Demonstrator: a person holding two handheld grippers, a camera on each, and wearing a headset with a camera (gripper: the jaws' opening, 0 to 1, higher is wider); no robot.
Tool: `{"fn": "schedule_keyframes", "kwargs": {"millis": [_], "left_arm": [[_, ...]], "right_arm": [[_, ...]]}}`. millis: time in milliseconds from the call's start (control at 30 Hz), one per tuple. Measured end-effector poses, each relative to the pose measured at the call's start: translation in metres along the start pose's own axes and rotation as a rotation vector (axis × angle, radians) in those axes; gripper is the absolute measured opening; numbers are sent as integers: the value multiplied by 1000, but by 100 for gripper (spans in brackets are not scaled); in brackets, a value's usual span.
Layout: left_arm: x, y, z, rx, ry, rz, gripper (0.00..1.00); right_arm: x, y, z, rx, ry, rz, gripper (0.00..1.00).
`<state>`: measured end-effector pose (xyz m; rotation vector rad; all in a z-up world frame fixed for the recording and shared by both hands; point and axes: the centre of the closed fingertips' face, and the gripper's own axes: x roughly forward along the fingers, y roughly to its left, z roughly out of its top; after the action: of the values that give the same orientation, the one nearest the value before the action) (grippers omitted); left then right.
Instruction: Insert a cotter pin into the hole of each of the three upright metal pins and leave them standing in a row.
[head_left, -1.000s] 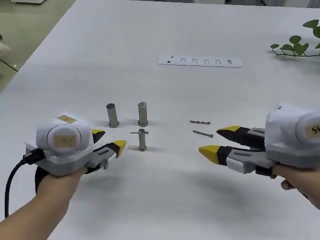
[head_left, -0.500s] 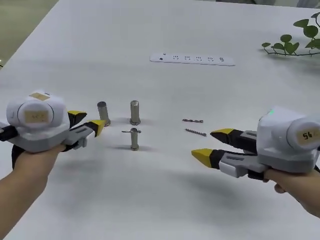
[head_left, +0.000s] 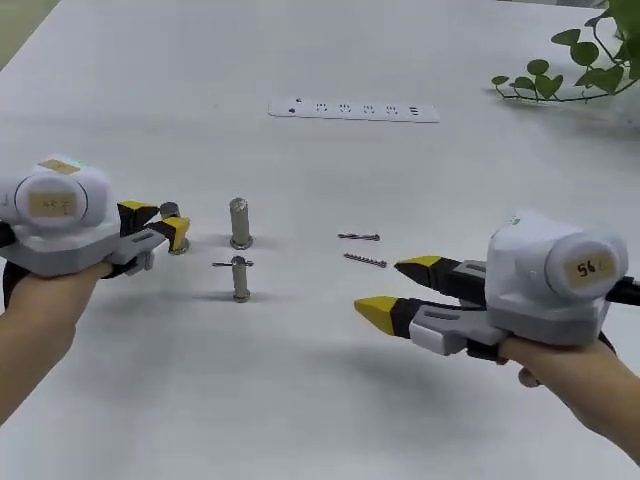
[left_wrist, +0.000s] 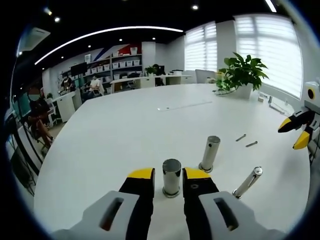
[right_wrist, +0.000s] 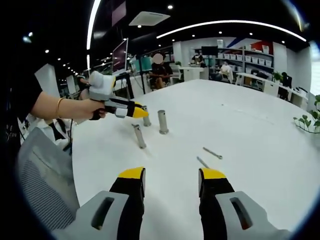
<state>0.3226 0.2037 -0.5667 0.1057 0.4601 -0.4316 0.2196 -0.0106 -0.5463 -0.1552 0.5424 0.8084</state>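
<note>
Metal pin (head_left: 169, 211) half hidden behind fingers (head_left: 179, 233) of left gripper (head_left: 158, 221).

Table (head_left: 300, 400) with metal pins (head_left: 240, 222), power strip (head_left: 353, 109)

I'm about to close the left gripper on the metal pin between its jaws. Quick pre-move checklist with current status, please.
1. Left gripper straddles the far-left bare upright steel pin: ok.
2. Jaws gripping that pin: not ok, a gap shows on one side.
3. Right gripper open and empty: ok.
4. Two thin loose cotter pins lie free on the white table, ahead of the right gripper: ok.
5. Second bare steel pin upright: ok.
6. Front steel pin has an inserted cotter pin through it: ok; fully seated, cannot tell.
</note>
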Motion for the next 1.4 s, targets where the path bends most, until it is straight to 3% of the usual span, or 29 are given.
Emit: {"fn": "schedule_keyframes", "kwargs": {"millis": [133, 333, 667, 1000, 1400], "left_arm": [[7, 0, -7, 7, 24, -10, 15], [9, -3, -7, -11, 20, -30, 11], [5, -1, -8, 15, 33, -34, 10], [-13, -5, -17, 89, 56, -38, 10], [-44, -21, -31, 92, 67, -70, 10]], "right_arm": [[0, -2, -1, -5, 10, -5, 38], [0, -8, -1, 2, 10, -26, 37], [0, -10, -4, 17, 13, -41, 37], [-4, -12, -1, 15, 3, -48, 36], [-9, -10, 0, 18, 6, -50, 36]]}}
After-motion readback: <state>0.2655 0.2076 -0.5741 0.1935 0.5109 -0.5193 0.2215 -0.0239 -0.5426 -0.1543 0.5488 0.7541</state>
